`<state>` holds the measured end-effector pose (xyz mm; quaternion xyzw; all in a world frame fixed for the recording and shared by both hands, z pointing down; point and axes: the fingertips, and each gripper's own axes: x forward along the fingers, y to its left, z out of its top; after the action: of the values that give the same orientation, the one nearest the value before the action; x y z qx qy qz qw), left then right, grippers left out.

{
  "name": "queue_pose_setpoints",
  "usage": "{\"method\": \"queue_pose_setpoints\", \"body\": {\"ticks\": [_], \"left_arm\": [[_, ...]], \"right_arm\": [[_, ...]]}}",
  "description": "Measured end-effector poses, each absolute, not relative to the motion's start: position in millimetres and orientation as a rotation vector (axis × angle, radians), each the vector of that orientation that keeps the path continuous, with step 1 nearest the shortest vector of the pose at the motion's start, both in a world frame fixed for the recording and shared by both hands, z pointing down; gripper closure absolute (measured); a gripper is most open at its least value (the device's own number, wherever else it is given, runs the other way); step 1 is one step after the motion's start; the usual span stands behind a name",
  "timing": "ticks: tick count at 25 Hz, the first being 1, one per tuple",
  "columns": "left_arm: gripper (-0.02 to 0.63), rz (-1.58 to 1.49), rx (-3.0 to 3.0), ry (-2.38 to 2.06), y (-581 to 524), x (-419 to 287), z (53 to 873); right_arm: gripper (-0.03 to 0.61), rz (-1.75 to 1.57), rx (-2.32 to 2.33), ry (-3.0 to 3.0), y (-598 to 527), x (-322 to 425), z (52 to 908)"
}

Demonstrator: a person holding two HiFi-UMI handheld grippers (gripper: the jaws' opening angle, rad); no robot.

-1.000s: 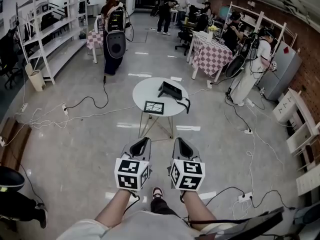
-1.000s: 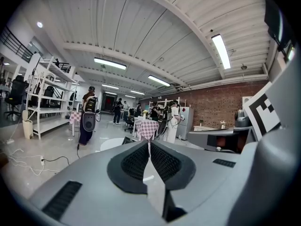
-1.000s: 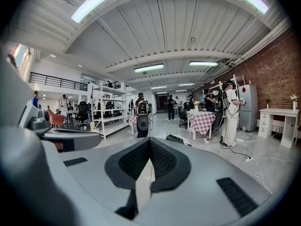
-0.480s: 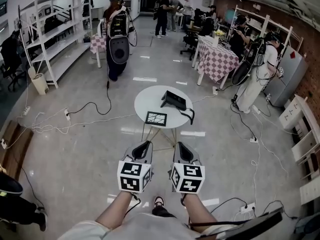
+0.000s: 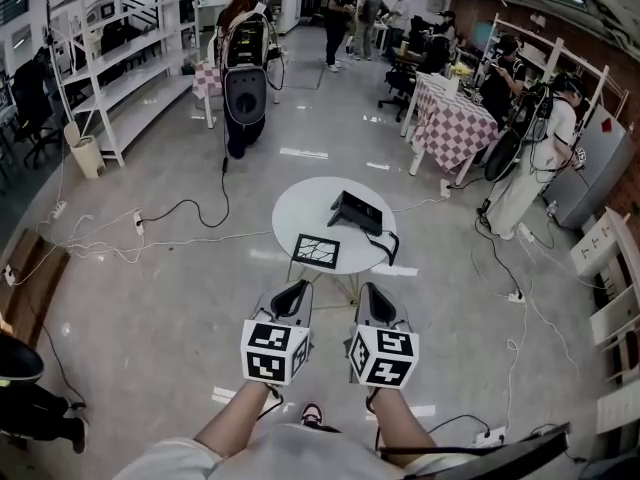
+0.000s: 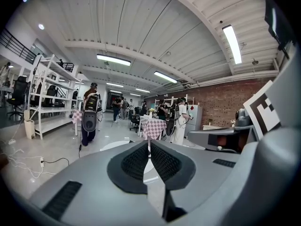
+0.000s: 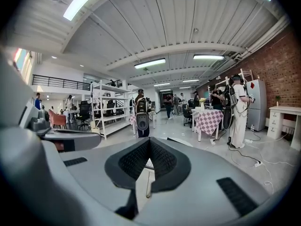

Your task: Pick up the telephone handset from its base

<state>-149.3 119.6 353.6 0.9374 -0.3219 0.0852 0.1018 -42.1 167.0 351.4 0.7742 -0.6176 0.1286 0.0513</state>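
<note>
Room: grey workshop floor (image 5: 150, 308) with cables (image 5: 185, 208) trailing over it, white shelving (image 5: 110, 63) at the left and people standing further back.
Table: small round white table (image 5: 300, 203) stood ahead of both grippers, with a square marker card (image 5: 316, 251) near its front edge.
Telephone: black telephone (image 5: 357, 211) sat on the table's right half (handset and base too small to tell apart).
Left gripper (image 5: 299, 288): jaws together, nothing between them, short of the table.
Right gripper (image 5: 369, 289): jaws together, empty, beside the left one.
</note>
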Motion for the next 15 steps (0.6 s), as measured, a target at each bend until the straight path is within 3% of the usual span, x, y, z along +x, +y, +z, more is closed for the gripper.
{"method": "queue_pose_setpoints", "body": {"ticks": [15], "left_arm": [[0.584, 0.26, 2.756, -0.99, 67.6, -94.5, 355.4]], "right_arm": [[0.554, 0.44, 2.377, -1.883, 120.5, 30.5, 357.0]]}}
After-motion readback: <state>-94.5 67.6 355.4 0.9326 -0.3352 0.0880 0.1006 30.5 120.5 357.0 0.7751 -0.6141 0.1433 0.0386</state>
